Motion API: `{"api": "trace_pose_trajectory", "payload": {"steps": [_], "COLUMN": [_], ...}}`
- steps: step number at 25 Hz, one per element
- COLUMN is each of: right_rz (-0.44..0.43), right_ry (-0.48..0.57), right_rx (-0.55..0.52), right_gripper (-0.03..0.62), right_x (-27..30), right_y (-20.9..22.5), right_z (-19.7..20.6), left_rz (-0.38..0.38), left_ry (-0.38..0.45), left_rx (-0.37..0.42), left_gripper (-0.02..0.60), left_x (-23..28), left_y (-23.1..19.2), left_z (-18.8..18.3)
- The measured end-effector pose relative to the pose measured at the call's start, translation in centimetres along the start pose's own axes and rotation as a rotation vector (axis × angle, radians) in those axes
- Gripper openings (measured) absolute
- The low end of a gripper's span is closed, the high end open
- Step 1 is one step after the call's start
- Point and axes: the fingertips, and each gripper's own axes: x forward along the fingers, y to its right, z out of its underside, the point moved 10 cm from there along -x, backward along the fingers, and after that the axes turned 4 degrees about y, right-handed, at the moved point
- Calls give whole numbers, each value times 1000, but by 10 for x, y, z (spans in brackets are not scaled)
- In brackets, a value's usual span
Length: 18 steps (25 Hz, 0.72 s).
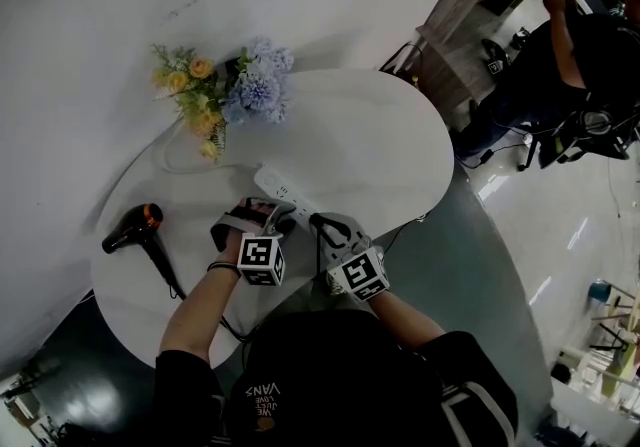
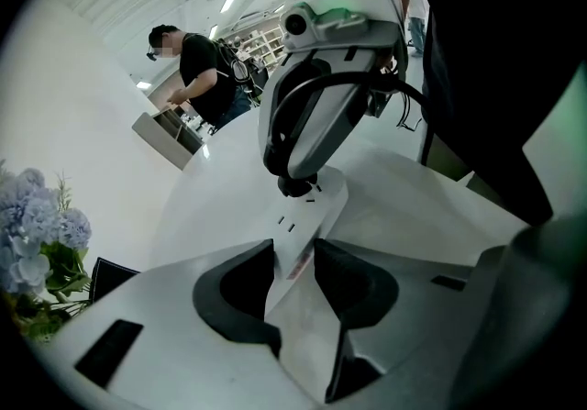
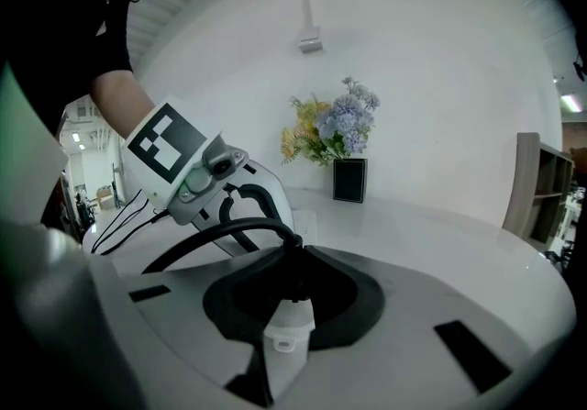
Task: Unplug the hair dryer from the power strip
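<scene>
Jaws: left gripper [image 2: 293, 257] tight on slim white power strip [image 1: 278, 183], right gripper [image 3: 293, 293] tight on rounded black plug [image 2: 295, 186].

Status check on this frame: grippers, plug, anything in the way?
Left gripper clamped on power strip. Right gripper shut on plug, plug seated in strip. Nothing blocking the pull.
</scene>
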Motion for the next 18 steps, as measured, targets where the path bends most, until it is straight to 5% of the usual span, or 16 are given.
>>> {"api": "trace_pose_trajectory", "payload": {"steps": [18], "right_rz": [40], "right_ry": [48], "right_rx": [48], "right_gripper": [71], "right_x": [-33], "right_y": [2], "right_z": [-10], "left_rz": [-42], "left_ry": [-28], "left_rx": [-13], "left_gripper": [149], "left_x": [-2], "left_y": [6], "left_z": [-5]}}
